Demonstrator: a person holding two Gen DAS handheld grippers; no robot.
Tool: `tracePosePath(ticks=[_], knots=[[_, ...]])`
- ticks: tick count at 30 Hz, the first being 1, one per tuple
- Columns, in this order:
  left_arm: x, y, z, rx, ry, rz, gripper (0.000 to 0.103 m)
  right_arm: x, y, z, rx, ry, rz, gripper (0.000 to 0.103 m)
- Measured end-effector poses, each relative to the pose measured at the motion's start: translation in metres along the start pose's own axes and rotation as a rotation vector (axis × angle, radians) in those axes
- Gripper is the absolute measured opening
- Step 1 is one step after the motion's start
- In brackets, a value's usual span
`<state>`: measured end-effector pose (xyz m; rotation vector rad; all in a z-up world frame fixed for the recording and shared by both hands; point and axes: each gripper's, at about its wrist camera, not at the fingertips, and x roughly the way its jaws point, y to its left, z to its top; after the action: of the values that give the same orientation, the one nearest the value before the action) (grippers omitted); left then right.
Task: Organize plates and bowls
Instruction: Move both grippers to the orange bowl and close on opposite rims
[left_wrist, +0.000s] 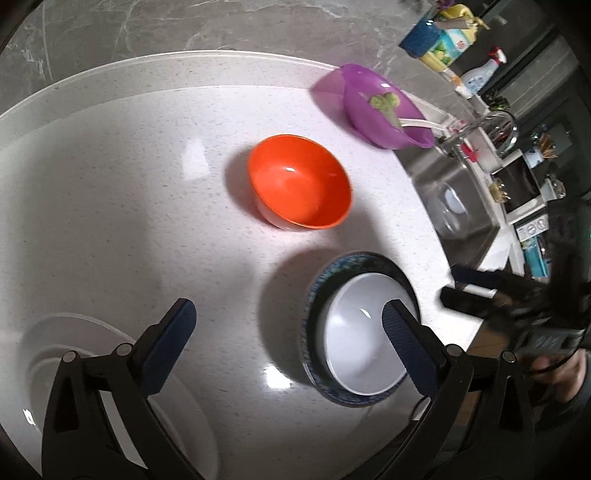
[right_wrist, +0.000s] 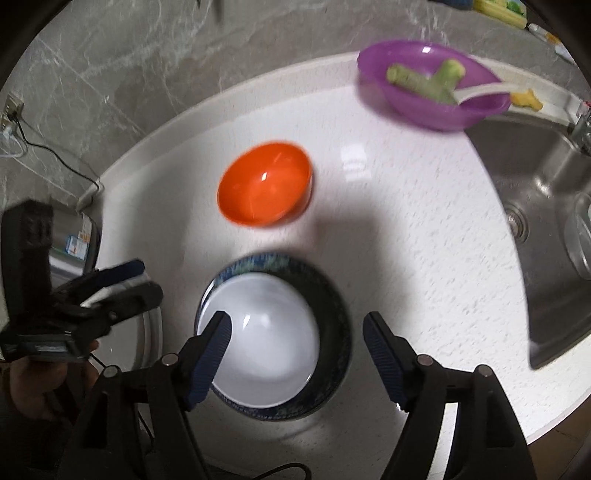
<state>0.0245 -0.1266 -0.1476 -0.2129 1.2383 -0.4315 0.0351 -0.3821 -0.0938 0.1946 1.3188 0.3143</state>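
A white bowl (left_wrist: 354, 343) (right_wrist: 266, 332) sits inside a dark blue-rimmed plate (left_wrist: 314, 295) (right_wrist: 332, 325) near the counter's front edge. Behind it stands an empty orange bowl (left_wrist: 299, 181) (right_wrist: 264, 184). My right gripper (right_wrist: 297, 321) (left_wrist: 452, 284) hangs open above the white bowl, holding nothing. My left gripper (left_wrist: 288, 310) (right_wrist: 140, 280) is wide open over bare counter, with its right finger in front of the white bowl and its left finger over a white plate (left_wrist: 40, 354). It holds nothing.
A purple bowl (left_wrist: 384, 107) (right_wrist: 432, 88) with a green piece and a white spoon sits at the back right by the steel sink (left_wrist: 461, 173) (right_wrist: 535, 221). A glass bowl (left_wrist: 448, 206) lies in the sink. Bottles (left_wrist: 443, 40) stand behind it.
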Motion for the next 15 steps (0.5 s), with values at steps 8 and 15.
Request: tracePosePath(ticks=[8,15], knots=[[0.002,0.024,0.055,-0.033,-0.008,0.178,0.101,-0.015,-0.009,0.047,-0.051,-0.031,-0.064,0.076],[0.029,0.027,0.092,-0.02,0.001,0.212,0.1,0.021,-0.009,0.088,-0.072,-0.006,-0.066,0.076]])
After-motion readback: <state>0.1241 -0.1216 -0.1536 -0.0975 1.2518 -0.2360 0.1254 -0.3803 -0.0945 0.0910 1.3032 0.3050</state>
